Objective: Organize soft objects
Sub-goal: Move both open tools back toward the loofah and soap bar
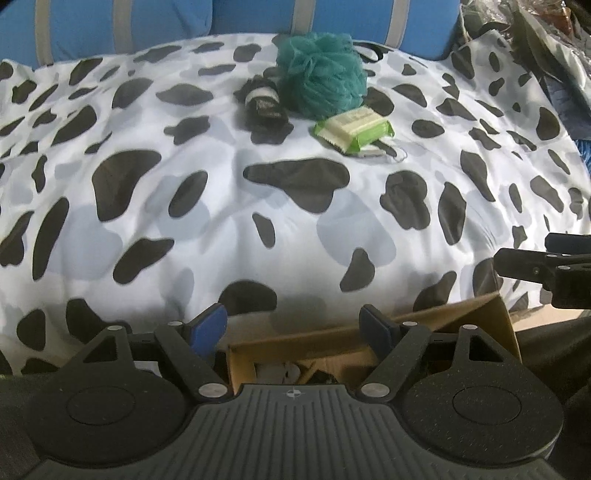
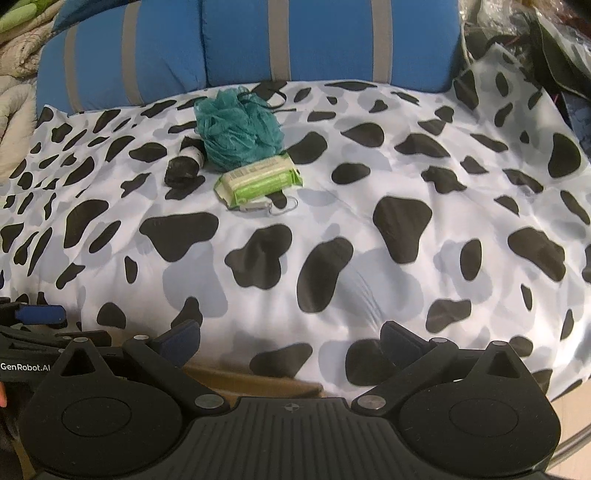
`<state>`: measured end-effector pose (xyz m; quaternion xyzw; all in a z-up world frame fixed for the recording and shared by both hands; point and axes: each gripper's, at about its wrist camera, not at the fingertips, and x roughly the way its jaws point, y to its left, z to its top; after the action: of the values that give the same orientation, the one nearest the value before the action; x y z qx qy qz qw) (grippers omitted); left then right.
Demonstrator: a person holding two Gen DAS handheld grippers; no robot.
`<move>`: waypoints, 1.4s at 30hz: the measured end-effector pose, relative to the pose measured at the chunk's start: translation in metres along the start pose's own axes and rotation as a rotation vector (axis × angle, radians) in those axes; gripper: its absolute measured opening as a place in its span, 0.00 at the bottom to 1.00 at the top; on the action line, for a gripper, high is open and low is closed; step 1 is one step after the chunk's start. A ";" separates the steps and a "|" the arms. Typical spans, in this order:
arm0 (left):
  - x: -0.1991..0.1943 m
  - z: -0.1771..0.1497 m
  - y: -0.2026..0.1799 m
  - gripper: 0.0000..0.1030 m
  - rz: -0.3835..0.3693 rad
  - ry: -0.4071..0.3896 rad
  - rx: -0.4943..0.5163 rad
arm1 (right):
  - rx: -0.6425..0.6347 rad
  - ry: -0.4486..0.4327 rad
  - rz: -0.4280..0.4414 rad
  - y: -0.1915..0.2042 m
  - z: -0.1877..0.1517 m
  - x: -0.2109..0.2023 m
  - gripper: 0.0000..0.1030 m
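Note:
A teal mesh bath pouf (image 1: 320,76) (image 2: 238,127) lies at the far side of a cow-print cover (image 1: 221,206) (image 2: 369,192). A black rolled cloth with a white band (image 1: 264,103) (image 2: 184,164) lies to its left. A green wipes pack (image 1: 352,129) (image 2: 258,181) rests in front of the pouf, on a small white item with a wire ring (image 2: 271,205). My left gripper (image 1: 293,326) hangs open and empty over an open cardboard box (image 1: 332,354) at the near edge. My right gripper (image 2: 291,341) is open and empty, far from the objects.
Blue cushions with grey stripes (image 1: 147,22) (image 2: 295,40) back the bed. Dark bags and clutter (image 1: 535,40) (image 2: 535,44) pile at the far right. A beige quilt (image 2: 14,85) lies at the far left. The box's flap (image 2: 258,382) shows below the right gripper.

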<state>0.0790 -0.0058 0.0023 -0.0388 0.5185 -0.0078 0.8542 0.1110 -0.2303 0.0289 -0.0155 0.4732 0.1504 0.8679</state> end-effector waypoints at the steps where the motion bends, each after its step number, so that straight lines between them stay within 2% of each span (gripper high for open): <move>1: 0.000 0.002 0.000 0.76 -0.001 -0.007 0.001 | -0.003 -0.005 0.000 0.000 0.001 0.000 1.00; 16: 0.014 0.030 0.009 0.76 0.018 -0.049 0.023 | -0.082 -0.047 0.007 -0.003 0.024 0.016 1.00; 28: 0.029 0.059 0.022 0.76 0.029 -0.055 0.007 | -0.153 -0.041 0.032 -0.005 0.046 0.041 0.99; 32: 0.035 0.068 0.025 0.76 0.031 -0.051 0.002 | -0.192 -0.035 0.040 -0.003 0.053 0.050 0.94; 42: 0.048 0.090 0.031 0.76 0.042 -0.049 -0.012 | -0.295 -0.026 0.064 0.005 0.071 0.077 0.90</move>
<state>0.1803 0.0275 -0.0006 -0.0330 0.4983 0.0141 0.8663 0.2067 -0.1947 0.0056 -0.1256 0.4349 0.2462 0.8570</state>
